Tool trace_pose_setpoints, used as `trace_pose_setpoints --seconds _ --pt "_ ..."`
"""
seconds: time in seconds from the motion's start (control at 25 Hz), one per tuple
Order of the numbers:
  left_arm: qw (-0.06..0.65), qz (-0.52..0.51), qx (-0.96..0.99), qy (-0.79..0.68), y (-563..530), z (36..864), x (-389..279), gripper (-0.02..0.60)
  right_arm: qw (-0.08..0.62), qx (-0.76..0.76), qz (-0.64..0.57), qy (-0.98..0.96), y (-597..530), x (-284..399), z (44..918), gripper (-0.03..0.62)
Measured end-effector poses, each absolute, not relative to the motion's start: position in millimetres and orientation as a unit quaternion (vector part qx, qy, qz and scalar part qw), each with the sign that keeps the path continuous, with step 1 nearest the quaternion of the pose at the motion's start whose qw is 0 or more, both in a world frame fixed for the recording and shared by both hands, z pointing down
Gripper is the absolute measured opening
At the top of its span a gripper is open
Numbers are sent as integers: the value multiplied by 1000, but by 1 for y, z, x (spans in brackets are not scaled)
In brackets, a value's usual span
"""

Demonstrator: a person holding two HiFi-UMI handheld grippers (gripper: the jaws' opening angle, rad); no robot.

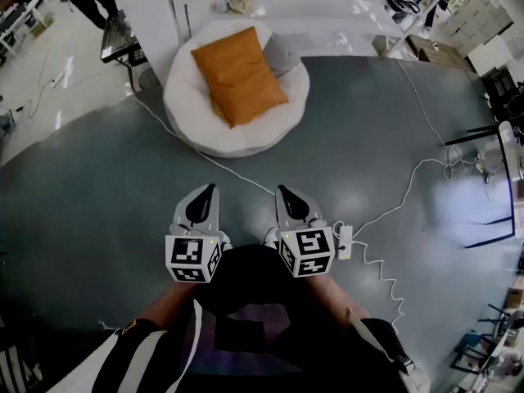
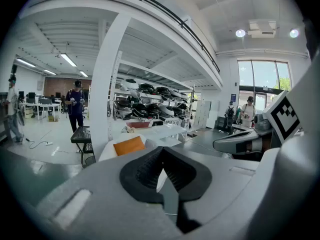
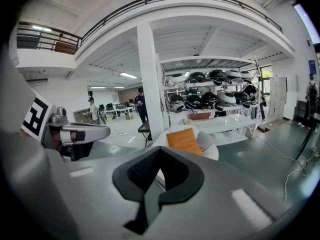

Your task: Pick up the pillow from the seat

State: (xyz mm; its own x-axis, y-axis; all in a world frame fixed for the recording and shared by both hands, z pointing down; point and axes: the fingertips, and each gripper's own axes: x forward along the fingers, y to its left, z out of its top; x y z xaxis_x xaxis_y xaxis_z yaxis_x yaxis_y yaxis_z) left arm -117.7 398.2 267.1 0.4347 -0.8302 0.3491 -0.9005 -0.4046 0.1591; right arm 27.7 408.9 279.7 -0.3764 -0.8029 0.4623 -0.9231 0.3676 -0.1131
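Observation:
An orange pillow (image 1: 238, 74) lies across a round white seat (image 1: 187, 117) on the grey floor, with a grey pillow (image 1: 282, 53) behind it. My left gripper (image 1: 205, 193) and right gripper (image 1: 288, 193) are held side by side close to the person's body, well short of the seat, both shut and empty. The left gripper view has its shut jaws (image 2: 162, 151) in front, the orange pillow (image 2: 129, 145) far off beyond them and the right gripper (image 2: 235, 143) alongside. Beyond the shut jaws (image 3: 159, 151) in the right gripper view sit the orange pillow (image 3: 184, 140) and the grey pillow (image 3: 205, 140).
A white cable (image 1: 237, 174) runs over the floor between me and the seat to a power strip (image 1: 345, 241). A white pillar (image 1: 155, 15) and a black cart (image 1: 121, 35) stand left of the seat. A white table (image 1: 278, 11) is behind it. A person (image 2: 76, 104) stands far back.

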Motion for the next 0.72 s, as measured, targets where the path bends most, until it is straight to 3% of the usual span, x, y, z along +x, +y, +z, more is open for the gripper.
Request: trace_pose_setpoints --seconds 0.72 --pt "163 98 832 -520 391 265 -138 5 153 540 184 -807 402 11 274 3"
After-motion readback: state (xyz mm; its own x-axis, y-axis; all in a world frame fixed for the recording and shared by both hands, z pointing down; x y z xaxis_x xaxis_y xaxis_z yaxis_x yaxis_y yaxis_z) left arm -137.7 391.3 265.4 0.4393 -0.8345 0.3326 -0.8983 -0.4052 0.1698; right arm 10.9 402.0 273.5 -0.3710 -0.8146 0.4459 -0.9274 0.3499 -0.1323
